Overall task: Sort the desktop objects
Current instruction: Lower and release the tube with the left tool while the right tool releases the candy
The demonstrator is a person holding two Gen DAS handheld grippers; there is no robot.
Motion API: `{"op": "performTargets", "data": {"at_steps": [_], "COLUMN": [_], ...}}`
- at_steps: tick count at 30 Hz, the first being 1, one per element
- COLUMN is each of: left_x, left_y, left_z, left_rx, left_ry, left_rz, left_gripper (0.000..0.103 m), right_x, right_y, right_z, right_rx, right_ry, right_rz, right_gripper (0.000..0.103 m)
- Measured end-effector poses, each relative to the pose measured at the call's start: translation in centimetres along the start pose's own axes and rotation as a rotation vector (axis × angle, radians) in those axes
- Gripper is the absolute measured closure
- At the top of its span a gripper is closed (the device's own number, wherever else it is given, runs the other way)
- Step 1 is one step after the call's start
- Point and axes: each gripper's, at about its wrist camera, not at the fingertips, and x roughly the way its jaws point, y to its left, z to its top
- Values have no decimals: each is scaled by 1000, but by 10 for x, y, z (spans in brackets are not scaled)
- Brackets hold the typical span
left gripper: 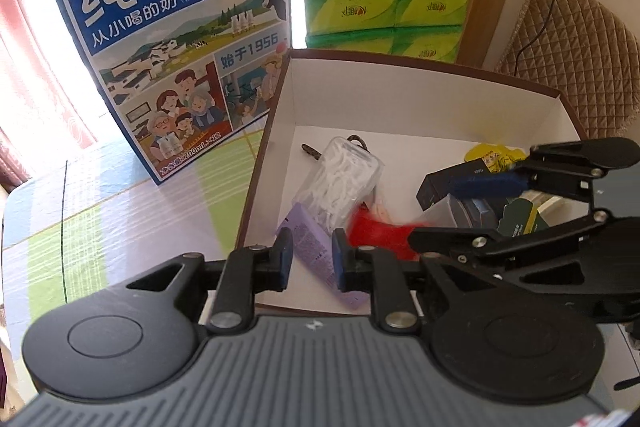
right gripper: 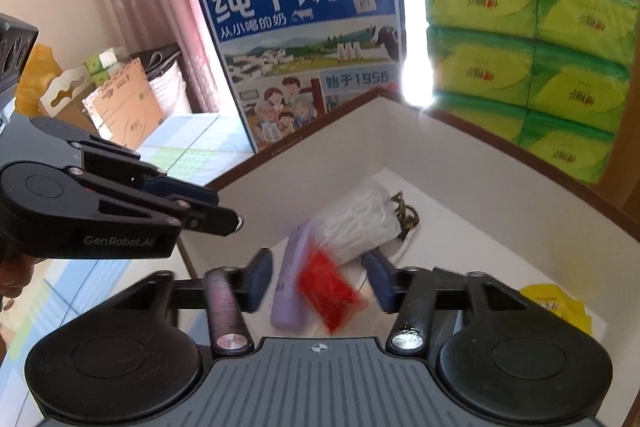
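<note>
Your left view is showing dark cartons [left gripper: 448,183] at the right side of the box [left gripper: 280,115]; your right view is missing them. Inside the box are lying a purple tube [right gripper: 290,283], a clear pack [right gripper: 356,223], a yellow pouch [right gripper: 556,303] and a blurred red packet [right gripper: 330,289]. You're holding both the left gripper [left gripper: 310,259] and the right gripper [right gripper: 318,281] spread open over the box, gripping nothing.
</note>
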Motion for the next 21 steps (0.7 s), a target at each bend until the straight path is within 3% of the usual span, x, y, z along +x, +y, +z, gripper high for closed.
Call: {"op": "performTargets", "data": {"at_steps": [5,9,14,19,21], "left_x": [-4,-10,-22,-40,-50], "left_y": [1,0,-7,-21,-28], "left_z": [-1,-2,-5,-13,-19], "left_rx": [-11,-15,-9,9,20], "left_ry": [-8,-18,-44,-81,-101], "left_rz": [1,-3,-10,-11,-4], "left_gripper": [80,75,55,28,23], "right_x": [-7,-20,-47,-76,-87], "right_y": [-2,-6,-9,-8,-6], "right_z": [0,-6,-16,-28,-35], "right_rx": [-2,13,49,86,90], "right_ry": [-3,0,-28,-43,-48], "right_rz": [-12,-45,-90,-161,-190], "right_gripper": [42,22,3,2,2]}}
